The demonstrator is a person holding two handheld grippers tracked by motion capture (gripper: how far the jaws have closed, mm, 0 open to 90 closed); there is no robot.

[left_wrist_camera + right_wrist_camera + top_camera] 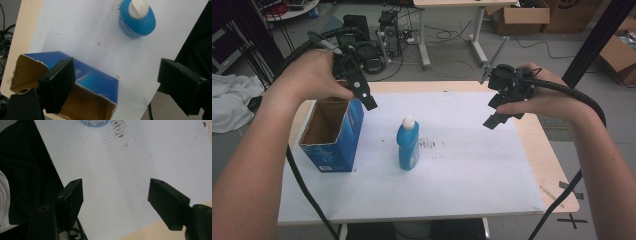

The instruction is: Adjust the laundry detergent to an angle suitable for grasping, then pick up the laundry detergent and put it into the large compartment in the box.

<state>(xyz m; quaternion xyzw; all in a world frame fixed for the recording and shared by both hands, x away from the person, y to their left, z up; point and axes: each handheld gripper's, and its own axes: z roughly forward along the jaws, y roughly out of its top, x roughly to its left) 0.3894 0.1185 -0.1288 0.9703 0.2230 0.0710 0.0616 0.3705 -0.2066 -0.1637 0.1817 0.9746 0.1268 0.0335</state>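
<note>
A blue bottle [408, 144] with a white cap stands upright near the middle of the white sheet; it also appears from above in the left gripper view [137, 18], and its base shows at the top edge of the right gripper view [93, 122]. An open blue cardboard box [332, 132] stands to its left, brown inside [82, 85]. My left gripper [364, 97] hovers above the box's right rim, jaws wide apart and empty [116, 83]. My right gripper [494, 117] hangs in the air right of the bottle, open and empty [115, 200].
The white sheet [462, 165] covers most of a light wooden table [557, 170]. Dark smudges [429, 145] mark the sheet right of the bottle. Behind the table are computer cases, cables and cardboard boxes [519, 17] on the floor. A white cloth [229, 102] lies at left.
</note>
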